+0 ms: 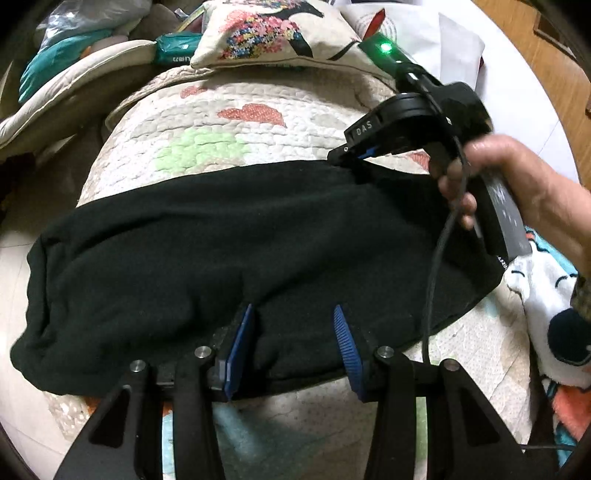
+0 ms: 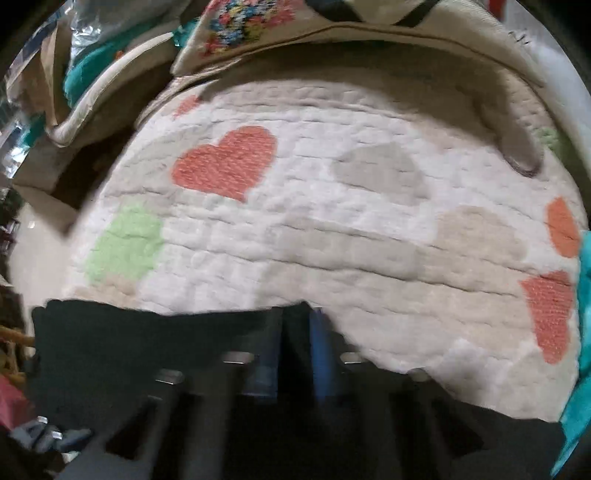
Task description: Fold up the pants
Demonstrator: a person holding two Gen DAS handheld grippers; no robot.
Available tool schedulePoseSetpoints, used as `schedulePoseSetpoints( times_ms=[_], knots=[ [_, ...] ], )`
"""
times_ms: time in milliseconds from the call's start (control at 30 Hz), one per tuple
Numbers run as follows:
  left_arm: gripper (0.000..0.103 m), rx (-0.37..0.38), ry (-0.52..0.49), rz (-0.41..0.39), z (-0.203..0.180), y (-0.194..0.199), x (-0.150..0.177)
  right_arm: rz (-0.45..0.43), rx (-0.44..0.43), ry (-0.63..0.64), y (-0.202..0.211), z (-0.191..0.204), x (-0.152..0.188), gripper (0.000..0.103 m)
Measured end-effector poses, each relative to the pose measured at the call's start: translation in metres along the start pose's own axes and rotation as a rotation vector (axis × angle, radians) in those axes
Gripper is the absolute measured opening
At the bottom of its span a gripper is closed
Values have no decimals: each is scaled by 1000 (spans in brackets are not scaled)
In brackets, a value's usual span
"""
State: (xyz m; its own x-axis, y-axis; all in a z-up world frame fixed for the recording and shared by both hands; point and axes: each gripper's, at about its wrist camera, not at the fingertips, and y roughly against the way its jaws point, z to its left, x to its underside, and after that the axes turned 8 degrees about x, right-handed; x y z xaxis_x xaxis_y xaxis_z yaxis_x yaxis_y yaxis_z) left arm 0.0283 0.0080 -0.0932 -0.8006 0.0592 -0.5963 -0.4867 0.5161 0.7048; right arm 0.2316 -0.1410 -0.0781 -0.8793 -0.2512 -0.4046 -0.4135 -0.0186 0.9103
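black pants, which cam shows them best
The left wrist view: the black pants lie spread across the quilt nearly whole, with the right claw at their far edge. The blurred right wrist view shows only a dark strip along its bottom.

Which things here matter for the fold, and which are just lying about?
Job:
- black pants
- left gripper, open over the near edge
- right gripper, pinching the far edge
- quilt underneath

Lying about:
- flowered pillow
- plush toy
- green packet
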Motion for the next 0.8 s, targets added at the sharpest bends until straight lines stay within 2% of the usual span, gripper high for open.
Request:
schedulePoseSetpoints(
  times_ms=[133, 167, 233, 367, 433, 500, 533, 567, 633, 667, 733, 767, 800],
  knots=[
    [44, 5, 0, -25, 0, 1, 4, -6, 37, -13, -3, -3, -19, 6],
    [44, 4, -4, -28, 0, 2, 5, -10, 46, -19, -5, -3, -23, 0],
    [44, -1, -15, -31, -2, 2, 6, -33, 92, -36, -7, -3, -29, 0],
    [44, -2, -20, -18, -4, 6, 5, -45, 127, -67, 0, -4, -31, 1],
    [44, 16, 22, -24, 0, 15, 3, -65, 116, -82, 14, -5, -27, 5],
    [44, 30, 67, -61, 7, 32, 4, -92, 107, -97, 31, -6, -20, 19],
    [44, 24, 108, -92, 13, 45, 5, -105, 102, -96, 40, -3, -15, 33],
    [44, 18, 143, -116, 19, 54, 5, -120, 84, -88, 50, 1, -10, 43],
    [45, -6, 261, -177, 42, 78, 9, -131, 65, -60, 63, 11, -4, 43],
    [49, -25, 324, -202, 54, 88, 12, -130, 52, -42, 67, 19, -2, 43],
    [51, -65, 490, -247, 88, 106, 21, -125, 2, -6, 74, 43, -1, 43],
    [51, -65, 596, -264, 109, 113, 29, -120, -25, 4, 76, 54, -2, 43],
    [51, -62, 659, -265, 122, 115, 35, -115, -51, 13, 77, 65, -1, 43]
  ],
)
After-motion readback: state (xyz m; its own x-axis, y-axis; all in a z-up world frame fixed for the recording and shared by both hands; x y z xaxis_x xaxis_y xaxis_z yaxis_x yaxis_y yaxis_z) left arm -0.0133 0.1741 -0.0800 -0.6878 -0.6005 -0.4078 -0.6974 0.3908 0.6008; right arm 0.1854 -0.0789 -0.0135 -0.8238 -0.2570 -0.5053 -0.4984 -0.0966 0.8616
